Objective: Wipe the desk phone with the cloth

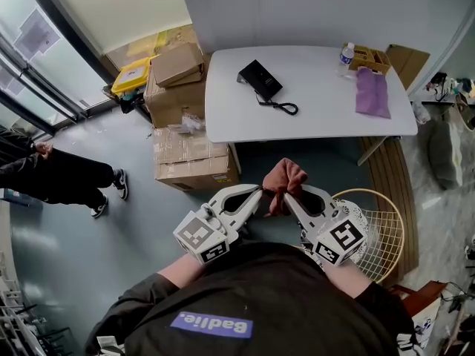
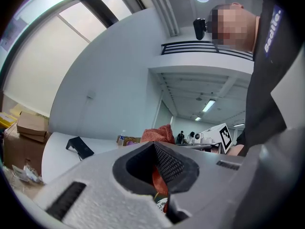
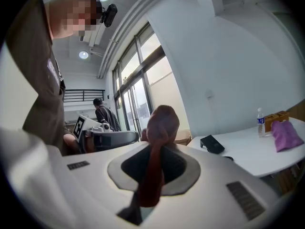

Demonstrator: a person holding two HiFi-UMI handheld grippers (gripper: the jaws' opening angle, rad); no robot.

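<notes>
Both grippers hold one reddish-brown cloth (image 1: 284, 178) in front of the person's chest, well short of the table. My left gripper (image 1: 260, 191) is shut on the cloth (image 2: 160, 133) from the left. My right gripper (image 1: 288, 196) is shut on the cloth (image 3: 161, 123) from the right. The black desk phone (image 1: 260, 78) lies on the white table (image 1: 319, 117) at its far left part, its coiled cord trailing toward the front. The phone (image 2: 79, 147) shows small in the left gripper view, and the phone (image 3: 212, 144) likewise in the right gripper view.
A purple cloth (image 1: 372, 92), a small wooden box (image 1: 369, 58) and a water bottle (image 1: 346, 56) sit at the table's right end. Cardboard boxes (image 1: 178, 95) are stacked left of the table. A wire basket (image 1: 380, 228) stands by my right. A person (image 1: 52, 176) stands at the far left.
</notes>
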